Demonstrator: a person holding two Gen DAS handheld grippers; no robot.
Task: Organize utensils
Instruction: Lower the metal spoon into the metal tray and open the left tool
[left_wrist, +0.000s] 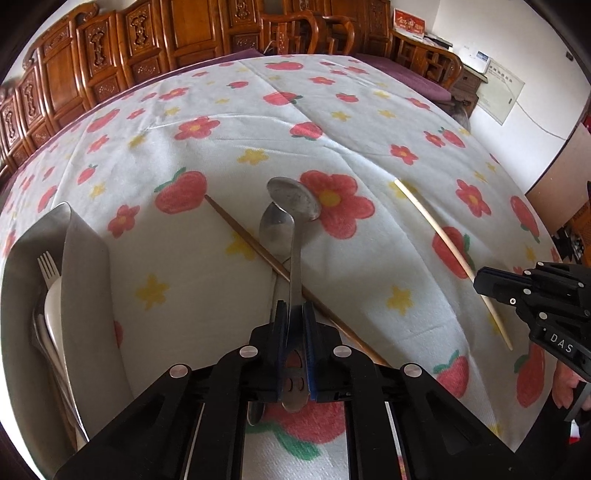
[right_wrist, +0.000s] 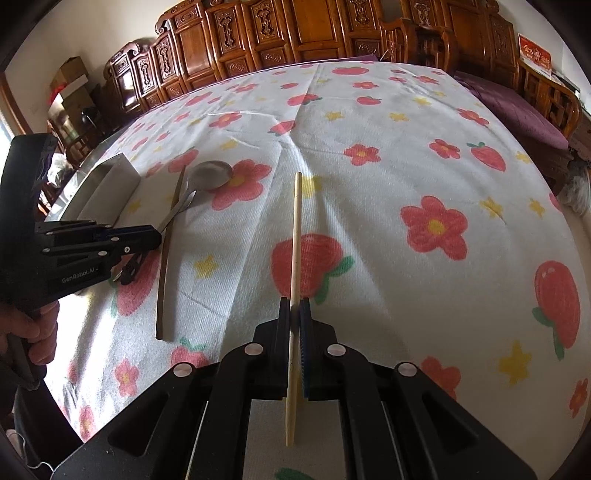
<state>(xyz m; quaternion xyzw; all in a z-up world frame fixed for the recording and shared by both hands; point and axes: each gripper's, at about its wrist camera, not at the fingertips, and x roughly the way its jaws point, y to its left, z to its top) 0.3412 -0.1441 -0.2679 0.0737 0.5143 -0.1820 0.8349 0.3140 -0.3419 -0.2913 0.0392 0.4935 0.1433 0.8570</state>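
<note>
- Steel spoon (left_wrist: 293, 221) is pinched by its handle in the left gripper (left_wrist: 295, 314), bowl tipped up, likely ready to carry to the metal tray (left_wrist: 83, 254) at the left
- Pale chopstick (right_wrist: 295, 258) is clamped in the right gripper (right_wrist: 294, 314), raised off the flowered cloth (right_wrist: 406, 147)
- Count: two spoons, second spoon (left_wrist: 275, 232) lying underneath; two chopsticks, brown chopstick (left_wrist: 258, 247) on the cloth; one fork (left_wrist: 48, 266) in the tray

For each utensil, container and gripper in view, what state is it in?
left gripper: shut on metal spoon, raised
right gripper: shut on pale chopstick
brown chopstick: lying on tablecloth
second spoon: lying under it
metal container: holds fork
</note>
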